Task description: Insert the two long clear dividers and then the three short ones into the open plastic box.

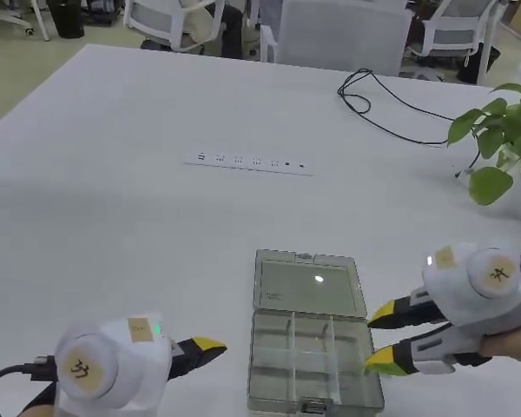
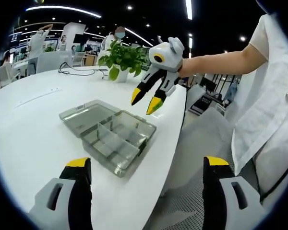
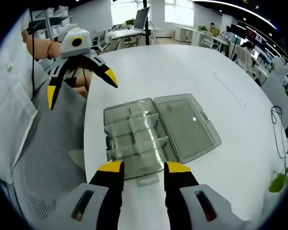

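Well off the left end of the plastic box point(image 1: 254, 369), the left gripper point(image 2: 147, 162) hovers over the white table point(image 1: 113, 226). Its jaws are spread wide with nothing between them, and they aim toward the box.

The box sits close to the near table edge, with its long axis running left to right across the person. Its clear lid point(image 1: 311, 282) is folded flat on the far side of the base. Inside the base, clear dividers point(image 3: 137, 138) stand upright and cut it into compartments. Long ones seem to run with the long axis and short ones across it, though they are too transparent to count.

Just beside the box's right end hangs the right gripper point(image 1: 379, 337), a little above the base. Its jaws are parted and hold nothing, and the tips point left at the base. It is clearly the nearer of the two, so pressing a divider home looks like its job, with a short reach leftward and down. Nothing stands between either gripper and the box.

Far beyond the lid lies a power strip point(image 1: 252, 162). Beyond the box and further right there is a black cable point(image 1: 378, 104), and well off to the right of the box a potted plant point(image 1: 499, 143).
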Tool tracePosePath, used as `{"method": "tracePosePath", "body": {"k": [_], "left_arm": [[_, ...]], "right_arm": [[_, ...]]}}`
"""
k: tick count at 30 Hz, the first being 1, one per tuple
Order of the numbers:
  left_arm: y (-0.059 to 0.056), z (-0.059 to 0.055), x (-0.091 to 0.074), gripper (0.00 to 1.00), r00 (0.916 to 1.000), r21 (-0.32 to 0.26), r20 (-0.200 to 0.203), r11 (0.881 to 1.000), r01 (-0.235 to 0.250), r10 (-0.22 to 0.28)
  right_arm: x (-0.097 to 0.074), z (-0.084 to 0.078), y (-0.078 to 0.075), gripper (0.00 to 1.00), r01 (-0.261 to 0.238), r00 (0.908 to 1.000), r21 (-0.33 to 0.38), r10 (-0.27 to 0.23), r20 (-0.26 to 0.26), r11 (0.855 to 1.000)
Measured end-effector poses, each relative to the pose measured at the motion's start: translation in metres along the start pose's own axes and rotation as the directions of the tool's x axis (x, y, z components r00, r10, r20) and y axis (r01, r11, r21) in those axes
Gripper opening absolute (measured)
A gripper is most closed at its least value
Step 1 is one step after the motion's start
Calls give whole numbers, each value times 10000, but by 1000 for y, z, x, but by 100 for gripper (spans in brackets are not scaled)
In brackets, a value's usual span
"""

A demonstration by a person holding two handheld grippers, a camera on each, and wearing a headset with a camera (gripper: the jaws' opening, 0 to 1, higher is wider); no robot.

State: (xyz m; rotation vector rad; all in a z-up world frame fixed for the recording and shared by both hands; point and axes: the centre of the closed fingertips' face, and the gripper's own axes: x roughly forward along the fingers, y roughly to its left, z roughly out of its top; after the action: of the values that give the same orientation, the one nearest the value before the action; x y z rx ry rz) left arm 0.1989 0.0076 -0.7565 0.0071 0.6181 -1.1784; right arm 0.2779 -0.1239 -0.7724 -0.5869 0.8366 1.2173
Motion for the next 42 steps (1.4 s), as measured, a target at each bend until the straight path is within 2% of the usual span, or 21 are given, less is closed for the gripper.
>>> {"method": "tracePosePath", "body": {"k": [6, 10, 14, 19, 22, 29, 34, 38, 42], "left_arm": [[0, -2, 0, 100, 10000, -25, -56, 10000, -20, 20], [1, -2, 0, 100, 10000, -43, -25, 10000, -88, 88], [1, -5, -1, 100, 9999, -86, -93, 9999, -125, 125], [3, -6, -2, 100, 9998, -158, -68, 9997, -205, 204], [3, -7, -3, 100, 9997, -195, -85, 9995, -244, 242], [4, -7, -4, 100, 9995, -274, -65, 9991, -323, 321], [5, -8, -5, 100, 9993, -324, -79, 9988, -378, 375], [6, -8, -6, 100, 9991, -370, -58, 9984, -433, 431], [6, -7, -7, 100, 9990, -402, -28, 9982, -448, 447]], "right_arm": [[-16, -29, -5, 42, 317, 9993, 176, -313, -216, 9993], [-25, -46, -9, 43, 557, 9978, 293, -546, -373, 9980], [-32, -74, -13, 47, 639, 9946, 328, -609, -845, 9974], [-42, -108, -17, 48, 667, 9863, 253, -621, -1528, 9974], [-47, -132, -21, 48, 592, 9717, -124, -605, -2283, 9982], [-44, -164, -26, 48, 229, 9434, -782, -474, -3283, 9967], [-38, -171, -27, 47, -53, 9311, -1111, -356, -3629, 9938], [-33, -179, -28, 47, -396, 9137, -1513, -255, -4056, 9877], [-30, -180, -29, 46, -503, 9085, -1649, -235, -4171, 9850]]}}
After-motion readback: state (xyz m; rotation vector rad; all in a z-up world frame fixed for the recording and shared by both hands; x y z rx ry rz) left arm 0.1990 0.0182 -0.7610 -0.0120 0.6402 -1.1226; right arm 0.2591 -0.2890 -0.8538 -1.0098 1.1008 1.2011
